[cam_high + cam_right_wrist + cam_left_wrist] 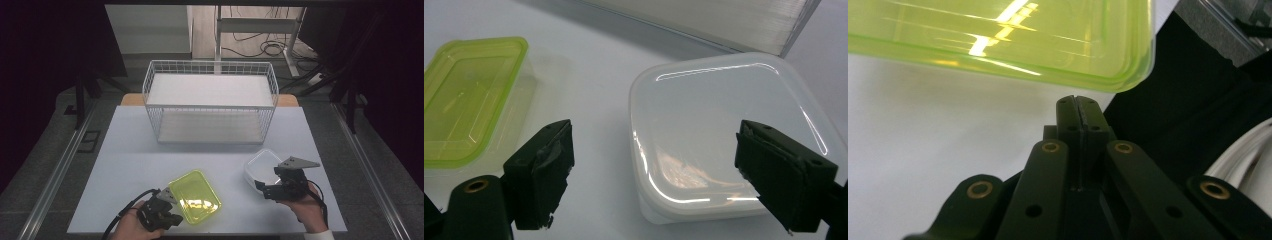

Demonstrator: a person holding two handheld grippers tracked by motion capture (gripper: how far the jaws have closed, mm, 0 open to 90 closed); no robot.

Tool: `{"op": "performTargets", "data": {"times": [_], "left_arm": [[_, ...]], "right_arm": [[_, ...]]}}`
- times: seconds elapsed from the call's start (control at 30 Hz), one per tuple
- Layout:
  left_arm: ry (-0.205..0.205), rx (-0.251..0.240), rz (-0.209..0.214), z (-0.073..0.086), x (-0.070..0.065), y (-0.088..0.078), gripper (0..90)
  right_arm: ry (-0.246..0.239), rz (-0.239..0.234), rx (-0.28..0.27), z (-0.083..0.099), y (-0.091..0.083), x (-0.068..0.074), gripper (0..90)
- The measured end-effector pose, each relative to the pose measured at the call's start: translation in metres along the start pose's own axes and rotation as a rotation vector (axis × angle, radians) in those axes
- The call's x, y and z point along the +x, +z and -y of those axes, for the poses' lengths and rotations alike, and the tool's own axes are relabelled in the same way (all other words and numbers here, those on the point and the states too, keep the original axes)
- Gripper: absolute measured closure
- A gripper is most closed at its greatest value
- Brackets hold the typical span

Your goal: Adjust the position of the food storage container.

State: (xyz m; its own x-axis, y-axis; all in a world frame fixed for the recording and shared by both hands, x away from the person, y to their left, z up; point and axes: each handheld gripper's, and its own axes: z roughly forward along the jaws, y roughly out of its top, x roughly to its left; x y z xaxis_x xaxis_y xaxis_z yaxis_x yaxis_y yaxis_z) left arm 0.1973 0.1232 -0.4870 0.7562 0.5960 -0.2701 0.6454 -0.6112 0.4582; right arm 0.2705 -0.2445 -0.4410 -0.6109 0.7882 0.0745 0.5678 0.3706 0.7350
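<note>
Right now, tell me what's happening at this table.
A person works two handheld grippers at a white table. The left gripper, jaws shut, sits just beside a yellow-green lidded container. The right gripper, jaws wide open, hovers at a white lidded container. A white wire shelf stands behind.

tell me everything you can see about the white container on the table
The white container is a squarish, translucent plastic box with rounded corners and a glossy white lid shut on top, catching glints of light. It sits flat and upright on the white table, at its right front, just ahead of the wire rack and to the right of the yellow-green container. The right gripper is open around its near edge, jaws apart on either side; whether they touch it is unclear.
</note>
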Motion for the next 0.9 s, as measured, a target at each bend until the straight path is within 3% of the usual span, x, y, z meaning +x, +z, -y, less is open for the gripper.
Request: {"op": "performTargets", "data": {"times": [0.47,0.73,0.9], "left_arm": [[0.013,0.022,0.006,-0.007,-0.008,0.013,90.0],[0.029,0.038,0.028,-0.021,-0.02,0.031,90.0],[0.011,0.035,0.032,-0.034,-0.023,0.042,90.0]], "right_arm": [[0.01,0.004,0.0,0.001,-0.002,-0.002,16.0],[0.016,0.008,-0.008,0.0,-0.004,-0.004,16.0],[0.027,0.013,-0.012,0.001,-0.006,-0.008,16.0]]}}
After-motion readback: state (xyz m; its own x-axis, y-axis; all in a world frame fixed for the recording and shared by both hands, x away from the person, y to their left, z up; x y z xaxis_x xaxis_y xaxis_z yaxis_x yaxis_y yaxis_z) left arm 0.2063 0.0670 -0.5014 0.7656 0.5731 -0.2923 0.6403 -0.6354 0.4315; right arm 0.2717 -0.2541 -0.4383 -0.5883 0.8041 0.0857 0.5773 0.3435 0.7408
